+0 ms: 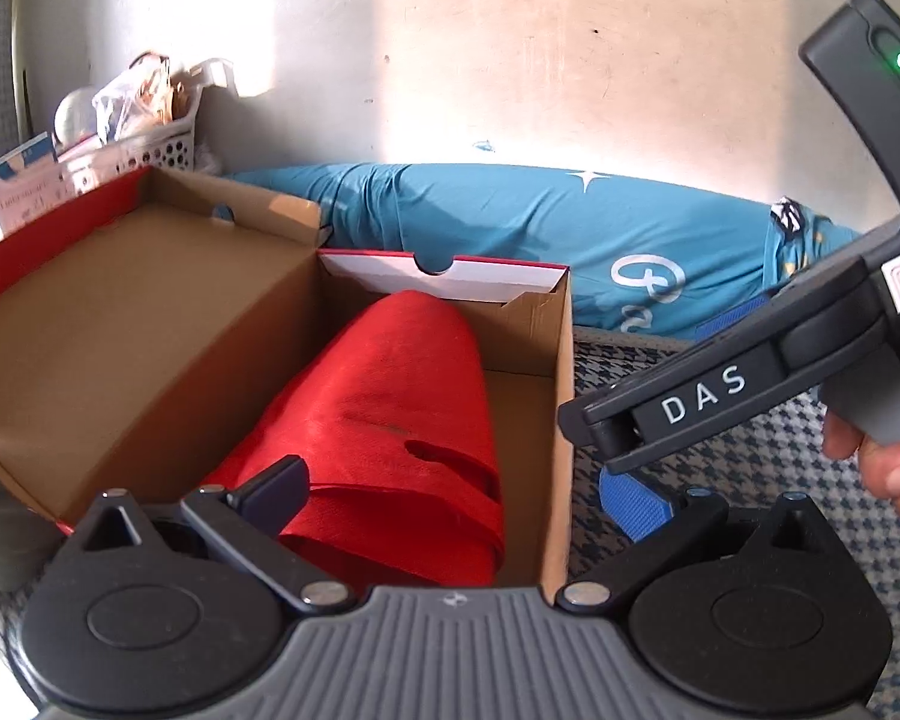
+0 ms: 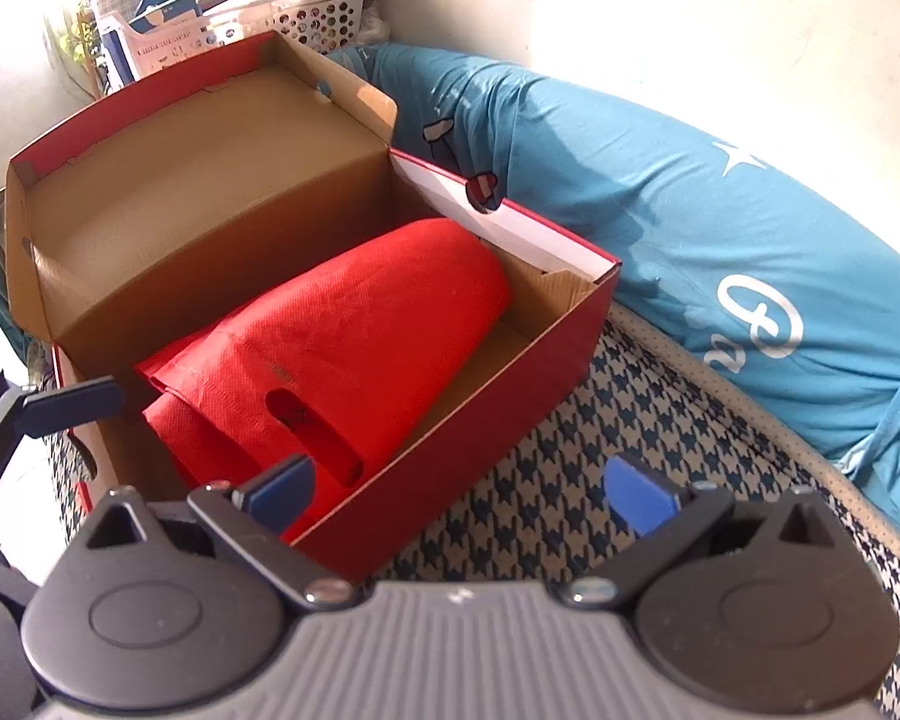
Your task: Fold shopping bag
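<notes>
Inside the open box [image 2: 570,324] lies the red bag [image 2: 354,324], loosely bunched, handle slot facing up. Both grippers, left [image 1: 456,498] and right [image 2: 456,492], hover with jaws spread wide, empty. The bag looks light, soft and floppy; grip its near edge beside the slot.

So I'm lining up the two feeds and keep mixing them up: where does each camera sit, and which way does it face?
Left wrist: on the left tool, open, looking along the red folded fabric bag in the open cardboard shoebox; the right tool's body and a hand show at right.
Right wrist: on the right tool, open, facing bag and box from their right; one left-tool finger shows.
Shared: bag, box, blue cushion.
</notes>
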`<state>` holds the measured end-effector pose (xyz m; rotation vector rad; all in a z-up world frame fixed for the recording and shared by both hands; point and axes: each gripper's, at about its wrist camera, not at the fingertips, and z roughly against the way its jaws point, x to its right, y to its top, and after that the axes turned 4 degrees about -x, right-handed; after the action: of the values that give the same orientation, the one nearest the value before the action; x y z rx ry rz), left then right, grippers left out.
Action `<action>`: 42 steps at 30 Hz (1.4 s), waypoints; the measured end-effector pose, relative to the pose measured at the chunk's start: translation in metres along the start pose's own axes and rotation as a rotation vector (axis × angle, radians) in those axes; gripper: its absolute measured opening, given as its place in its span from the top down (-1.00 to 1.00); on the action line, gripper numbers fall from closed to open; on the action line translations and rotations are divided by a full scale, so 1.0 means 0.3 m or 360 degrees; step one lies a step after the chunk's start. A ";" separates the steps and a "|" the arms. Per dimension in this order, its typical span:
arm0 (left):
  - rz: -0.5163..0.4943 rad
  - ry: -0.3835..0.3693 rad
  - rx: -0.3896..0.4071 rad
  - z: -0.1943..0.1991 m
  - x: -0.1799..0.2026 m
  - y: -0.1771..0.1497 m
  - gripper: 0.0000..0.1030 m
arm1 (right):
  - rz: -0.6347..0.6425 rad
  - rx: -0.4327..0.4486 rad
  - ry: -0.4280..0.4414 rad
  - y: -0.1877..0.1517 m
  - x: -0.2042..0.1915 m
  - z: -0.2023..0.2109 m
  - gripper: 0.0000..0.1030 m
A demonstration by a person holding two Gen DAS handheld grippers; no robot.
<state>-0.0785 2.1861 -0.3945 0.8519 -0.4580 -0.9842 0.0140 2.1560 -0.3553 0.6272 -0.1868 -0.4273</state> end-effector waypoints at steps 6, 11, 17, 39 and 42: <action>0.0078 -0.0012 -0.0018 0.019 -0.012 -0.040 -1.00 | -0.0019 -0.0121 -0.0109 0.002 -0.032 -0.032 -1.00; 0.0067 0.0027 -0.0024 0.033 -0.016 -0.065 -1.00 | 0.0009 -0.0102 -0.0071 -0.006 -0.050 -0.022 -1.00; -0.0025 0.0005 0.0007 0.048 0.015 -0.078 -1.00 | 0.0014 -0.0099 -0.0045 -0.028 -0.048 -0.010 -1.00; 0.0095 0.0061 0.0068 0.011 -0.085 -0.049 -1.00 | -0.0258 0.0077 0.0178 0.074 0.014 -0.053 -0.98; 0.0099 0.0093 0.0066 -0.003 -0.099 -0.047 -1.00 | -0.0225 0.0069 0.0199 0.104 0.000 -0.083 -0.90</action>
<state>-0.1002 2.2083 -0.4054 0.8962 -0.4535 -0.8926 0.0316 2.1916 -0.3563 0.7101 -0.0331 -0.5195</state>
